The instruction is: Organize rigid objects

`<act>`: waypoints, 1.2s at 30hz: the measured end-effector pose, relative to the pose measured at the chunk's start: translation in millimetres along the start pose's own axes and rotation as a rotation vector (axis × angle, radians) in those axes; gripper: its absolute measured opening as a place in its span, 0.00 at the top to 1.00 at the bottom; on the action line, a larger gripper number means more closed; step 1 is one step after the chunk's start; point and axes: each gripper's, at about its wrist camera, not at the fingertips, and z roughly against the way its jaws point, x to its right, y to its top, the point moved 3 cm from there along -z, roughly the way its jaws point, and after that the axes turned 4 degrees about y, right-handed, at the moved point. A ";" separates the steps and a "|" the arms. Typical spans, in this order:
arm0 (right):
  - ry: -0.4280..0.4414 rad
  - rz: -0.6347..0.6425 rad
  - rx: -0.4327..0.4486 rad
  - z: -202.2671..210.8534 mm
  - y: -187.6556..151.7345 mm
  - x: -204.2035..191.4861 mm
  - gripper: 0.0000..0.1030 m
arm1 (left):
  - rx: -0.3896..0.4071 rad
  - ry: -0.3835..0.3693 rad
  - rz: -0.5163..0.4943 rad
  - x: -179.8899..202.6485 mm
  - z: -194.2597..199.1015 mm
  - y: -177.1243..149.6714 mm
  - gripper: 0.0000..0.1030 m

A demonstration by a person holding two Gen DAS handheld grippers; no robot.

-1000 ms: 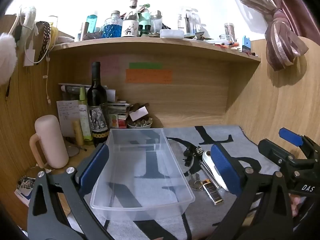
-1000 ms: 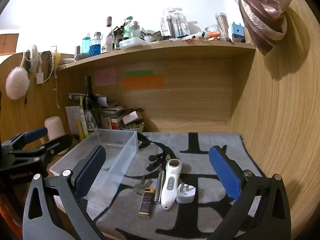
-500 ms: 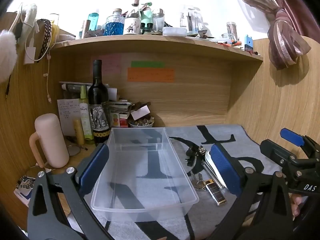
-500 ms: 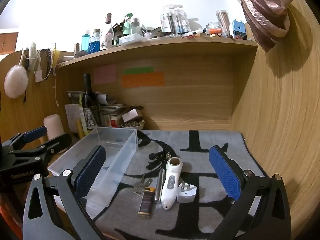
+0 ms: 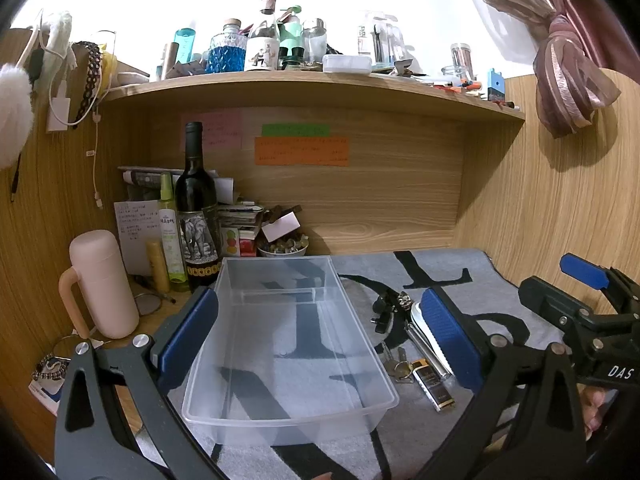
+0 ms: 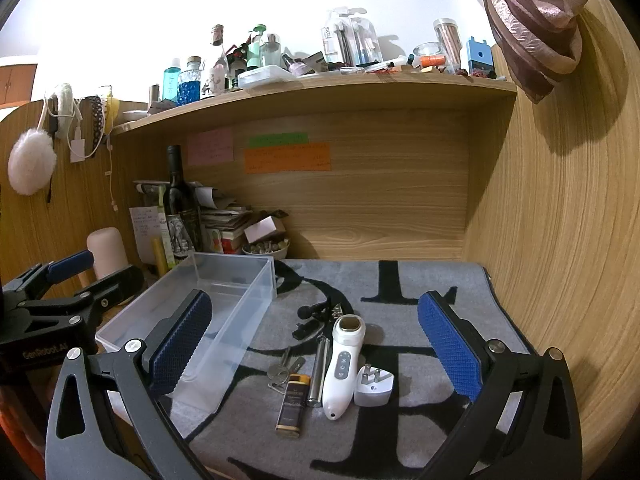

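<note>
A clear plastic bin (image 5: 372, 364) (image 6: 256, 276) stands empty on the grey mat. To its right lie a white handheld device (image 6: 342, 364), a white plug adapter (image 6: 374, 390), a silver tube (image 6: 319, 374), a dark lighter (image 6: 293, 410) (image 5: 434, 386), keys (image 6: 282, 370) (image 5: 398, 364) and a small black microphone (image 6: 312, 314). My left gripper (image 5: 320, 340) is open, its jaws wide either side of the bin. My right gripper (image 6: 316, 350) is open and empty above the small items.
A wine bottle (image 5: 196, 208), a green spray bottle (image 5: 170, 232), a pink mug (image 5: 100, 284) and a bowl (image 5: 282, 246) crowd the back left. A shelf (image 5: 312, 84) of bottles hangs overhead. A wooden wall (image 6: 560, 240) stands on the right.
Both views have shifted slightly, as both grippers tilted or drew back a little. Both stay open; nothing on the mat has moved.
</note>
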 end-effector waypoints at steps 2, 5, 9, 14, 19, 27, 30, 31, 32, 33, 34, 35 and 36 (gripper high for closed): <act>0.001 0.003 0.000 -2.2 -2.0 -1.7 0.00 | 0.001 0.000 0.001 0.1 0.1 0.3 0.00; 0.001 0.005 0.001 -2.5 -2.8 -2.2 0.00 | 0.002 0.000 0.000 0.1 -0.2 0.2 0.00; 0.001 0.003 0.000 -1.3 -1.8 -1.9 0.00 | 0.001 -0.007 -0.003 1.0 0.6 0.7 0.00; 0.001 0.004 0.000 -0.8 -1.1 -1.5 0.00 | 0.005 -0.007 -0.008 2.2 0.9 1.0 0.00; 0.000 0.003 0.003 -0.2 -0.9 -2.4 0.00 | 0.001 -0.018 -0.002 4.1 1.1 0.8 0.00; -0.002 0.005 0.004 -0.1 -0.9 -2.5 0.00 | 0.001 -0.020 -0.004 6.4 0.5 1.5 0.00; 0.001 0.004 0.002 0.0 -1.1 -3.0 0.00 | 0.001 -0.020 -0.006 6.5 -0.2 1.1 0.00; 0.000 0.005 0.003 -0.4 -0.9 -2.7 0.00 | 0.002 -0.020 -0.005 6.3 -0.1 1.1 0.00; -0.001 0.005 0.003 -0.4 -0.8 -2.7 0.00 | 0.001 -0.021 -0.005 6.2 -0.3 1.3 0.00; 0.001 0.006 0.002 -0.3 -0.8 -2.9 0.00 | 0.001 -0.022 -0.005 6.1 -0.3 1.3 0.00; 0.002 0.006 0.002 -0.6 -0.8 -2.9 0.00 | 0.002 -0.021 -0.005 6.1 -0.1 1.0 0.00; 0.003 0.006 0.002 -0.6 -0.7 -2.9 0.00 | 0.002 -0.020 -0.004 5.9 -0.3 0.9 0.00; 0.004 0.007 0.003 -0.5 -0.8 -3.0 0.00 | 0.003 -0.019 -0.003 5.4 -0.5 0.4 0.00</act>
